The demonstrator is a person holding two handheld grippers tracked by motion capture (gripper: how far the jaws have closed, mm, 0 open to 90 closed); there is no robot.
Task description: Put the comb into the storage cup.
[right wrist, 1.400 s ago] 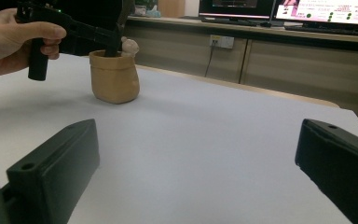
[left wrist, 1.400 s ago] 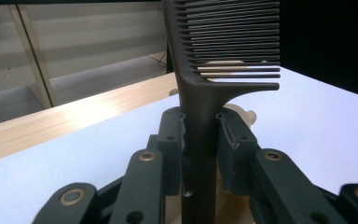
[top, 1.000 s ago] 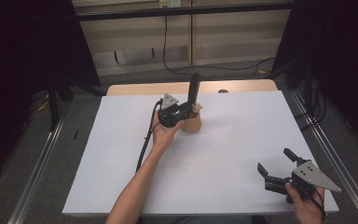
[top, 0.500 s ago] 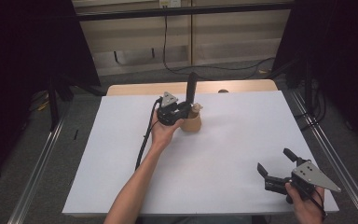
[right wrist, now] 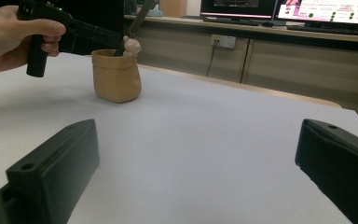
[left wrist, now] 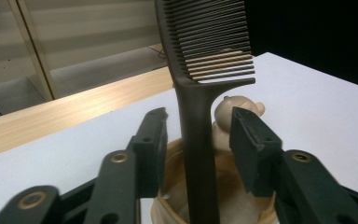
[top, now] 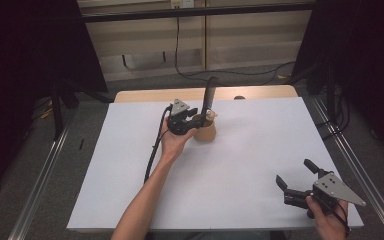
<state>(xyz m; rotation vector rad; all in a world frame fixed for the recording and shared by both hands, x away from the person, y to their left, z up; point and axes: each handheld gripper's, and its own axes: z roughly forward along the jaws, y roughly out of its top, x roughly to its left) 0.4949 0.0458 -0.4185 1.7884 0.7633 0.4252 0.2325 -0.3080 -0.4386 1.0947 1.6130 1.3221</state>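
Crowding the comb [left wrist: 200,116], a figurine [left wrist: 228,112] shares the holder [top: 205,131].

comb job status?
Done: comb stands upright in the cup. In hand: left tongs have just been opening, pads apart from the handle between them. Left: back the left tongs away. Right tongs sit open near the table's corner.

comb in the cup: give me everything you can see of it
The comb is dark brown, plastic by the look, with a long thin handle and fine, even teeth on one side of the top. It stands nearly upright, handle down in the tan cup, beside a small bear-like figure. The left tongs have just been opening: the handle stands between the jaws with a gap on each side.
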